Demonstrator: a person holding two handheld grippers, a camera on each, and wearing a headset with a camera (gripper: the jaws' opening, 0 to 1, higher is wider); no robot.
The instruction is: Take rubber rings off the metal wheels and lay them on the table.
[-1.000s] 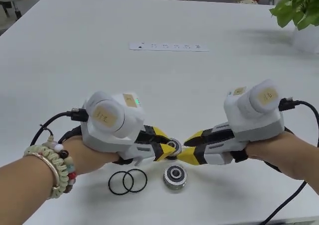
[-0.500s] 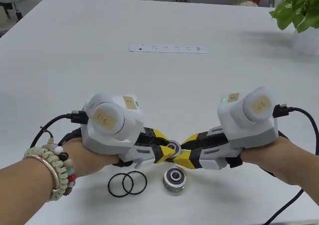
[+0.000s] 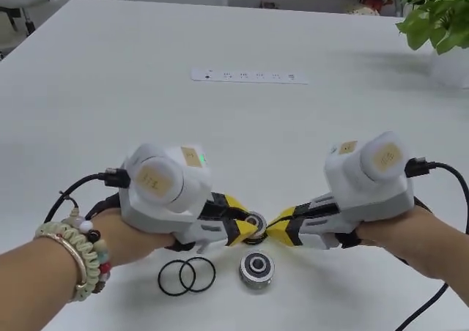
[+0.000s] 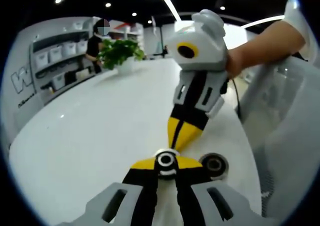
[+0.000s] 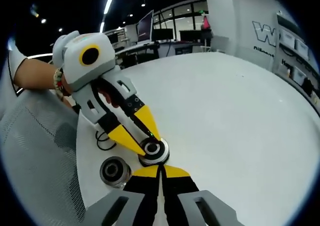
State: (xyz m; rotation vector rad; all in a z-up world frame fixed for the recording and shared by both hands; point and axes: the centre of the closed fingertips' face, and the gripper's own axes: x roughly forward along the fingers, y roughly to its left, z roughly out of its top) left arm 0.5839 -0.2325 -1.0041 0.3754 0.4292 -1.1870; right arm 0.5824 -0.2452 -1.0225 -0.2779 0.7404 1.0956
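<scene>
My left gripper [image 3: 249, 227] is shut on a small metal wheel [image 3: 255, 222] and holds it just above the table; the wheel [image 4: 166, 161] sits between its yellow tips. My right gripper [image 3: 272, 229] is shut, and its tips press against that wheel's rim [image 5: 154, 150]. Whether a ring is pinched between them is too small to tell. A second metal wheel [image 3: 256, 266] lies flat on the table below the tips, also seen as the wheel [image 4: 214, 164] and the wheel [image 5: 115, 171]. Two black rubber rings [image 3: 187, 274] lie overlapping to its left.
A white power strip [image 3: 249, 75] lies across the middle of the white table [image 3: 110, 89]. A green plant [image 3: 436, 12] stands at the far right corner. Black cables trail from both grippers toward the near table edge.
The right gripper has edged left and lower, bringing its tips against the held wheel. The left gripper keeps its hold. The wheel and rings on the table have not moved.
</scene>
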